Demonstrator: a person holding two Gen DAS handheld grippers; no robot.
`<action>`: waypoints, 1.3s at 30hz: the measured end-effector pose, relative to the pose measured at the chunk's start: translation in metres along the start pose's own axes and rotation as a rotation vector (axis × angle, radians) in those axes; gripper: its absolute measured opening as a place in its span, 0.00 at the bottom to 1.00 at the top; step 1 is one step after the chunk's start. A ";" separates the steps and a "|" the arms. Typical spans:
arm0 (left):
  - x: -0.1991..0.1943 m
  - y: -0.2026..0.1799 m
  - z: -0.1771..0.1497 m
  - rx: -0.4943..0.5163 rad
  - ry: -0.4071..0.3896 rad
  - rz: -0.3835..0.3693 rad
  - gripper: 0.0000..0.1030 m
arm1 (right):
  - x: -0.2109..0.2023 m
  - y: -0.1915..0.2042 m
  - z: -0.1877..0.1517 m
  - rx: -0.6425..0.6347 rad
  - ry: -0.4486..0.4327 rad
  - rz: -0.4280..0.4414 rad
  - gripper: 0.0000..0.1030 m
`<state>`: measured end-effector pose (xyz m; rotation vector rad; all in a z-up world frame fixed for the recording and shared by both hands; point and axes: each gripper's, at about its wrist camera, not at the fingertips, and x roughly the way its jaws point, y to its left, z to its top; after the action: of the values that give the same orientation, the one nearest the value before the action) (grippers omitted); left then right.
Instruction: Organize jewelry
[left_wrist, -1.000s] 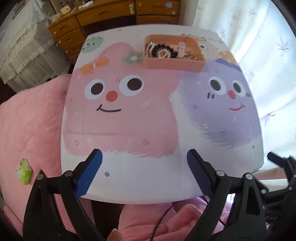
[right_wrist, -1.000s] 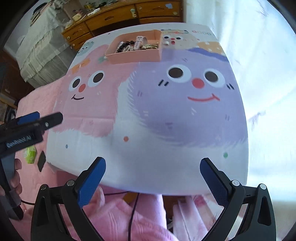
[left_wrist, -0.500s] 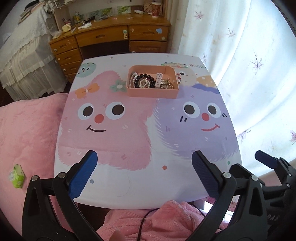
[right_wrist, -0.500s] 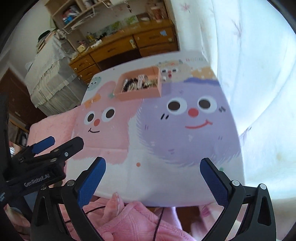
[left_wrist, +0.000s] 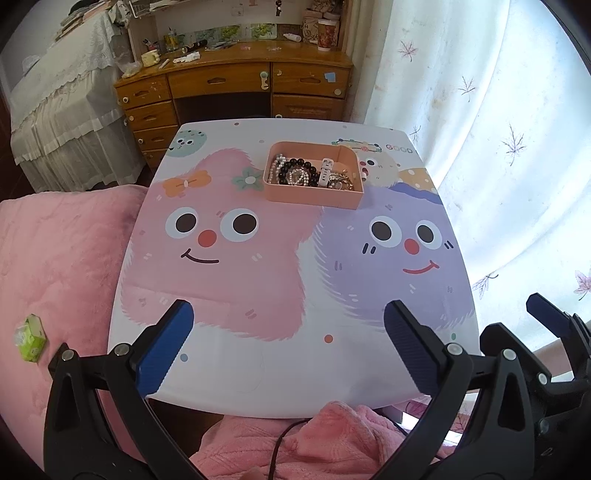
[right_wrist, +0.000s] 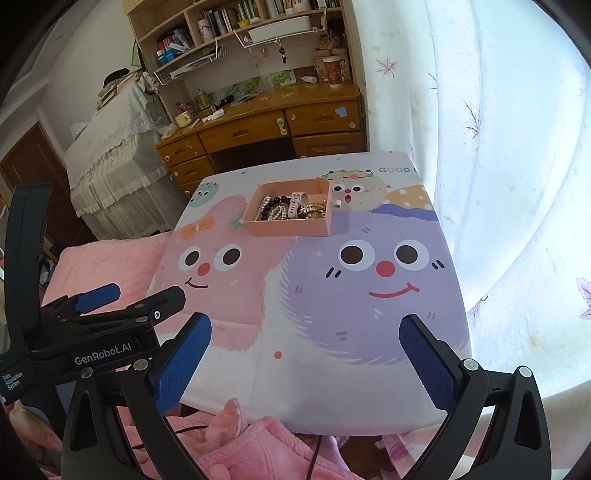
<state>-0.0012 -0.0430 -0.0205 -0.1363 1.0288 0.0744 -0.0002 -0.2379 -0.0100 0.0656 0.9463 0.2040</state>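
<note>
A pink tray sits at the far middle of the cartoon-printed table. It holds a pearl strand, a black bead bracelet, a white watch and gold pieces. My left gripper is open and empty over the table's near edge. My right gripper is open and empty, beside the left one, also at the near edge. Both are far from the tray.
A pink blanket lies left of the table and under its near edge. A green packet lies on it. A wooden desk stands behind the table. A white curtain hangs on the right.
Both grippers have pulled back and risen away from the table. The tray looks smaller and farther, and more of the room shows. Both stay open.
</note>
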 end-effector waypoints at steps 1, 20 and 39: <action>-0.002 0.000 -0.001 -0.001 -0.005 -0.003 0.99 | 0.001 -0.003 0.000 0.003 0.001 0.002 1.00; -0.026 -0.004 -0.012 0.010 -0.079 0.009 0.99 | 0.002 -0.005 -0.005 -0.005 -0.015 0.032 1.00; -0.034 0.000 -0.011 -0.008 -0.112 0.027 0.99 | 0.010 -0.001 -0.007 -0.030 -0.013 0.050 1.00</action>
<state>-0.0286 -0.0444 0.0030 -0.1239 0.9191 0.1091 0.0002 -0.2370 -0.0219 0.0629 0.9292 0.2637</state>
